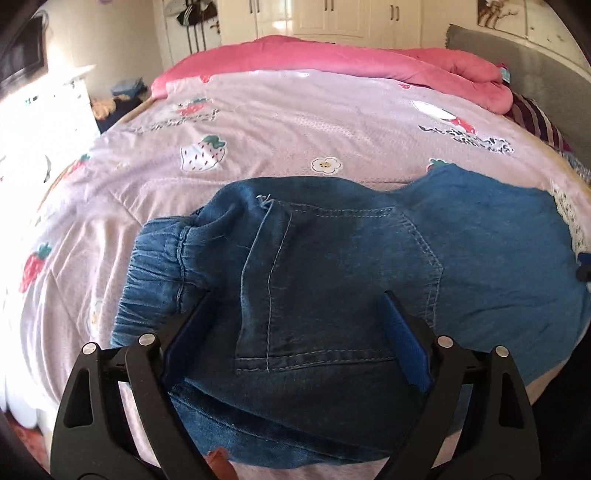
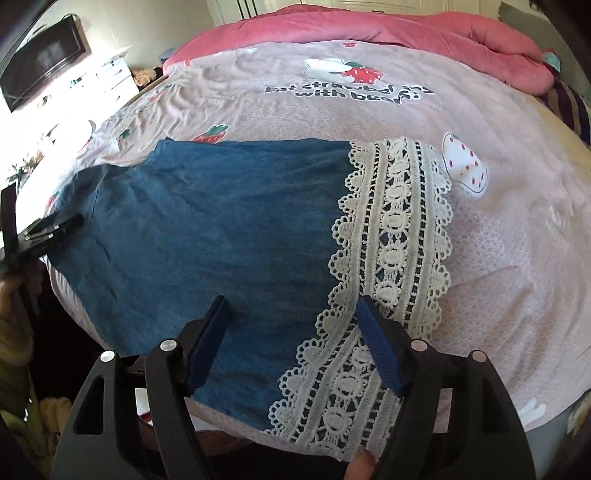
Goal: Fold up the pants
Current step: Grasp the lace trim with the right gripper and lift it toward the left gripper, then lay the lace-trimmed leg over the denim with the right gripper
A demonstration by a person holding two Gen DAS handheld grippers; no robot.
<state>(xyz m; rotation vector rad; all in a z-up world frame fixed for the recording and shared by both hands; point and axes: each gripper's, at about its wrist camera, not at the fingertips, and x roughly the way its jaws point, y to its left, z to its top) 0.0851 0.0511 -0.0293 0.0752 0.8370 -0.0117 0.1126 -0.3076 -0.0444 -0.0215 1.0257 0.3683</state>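
Blue denim pants lie flat on the bed near its front edge. In the left wrist view I see the elastic waistband at the left and a back pocket in the middle. My left gripper is open, its jaws spread over the pocket area with nothing held. In the right wrist view the pant leg ends in a white lace hem. My right gripper is open over the leg near the lace, empty. The left gripper shows at the left edge there.
The bed has a pale pink strawberry-print cover. A pink quilt is bunched along the far side. A white dresser and a dark screen stand at the left. Cupboards line the back wall.
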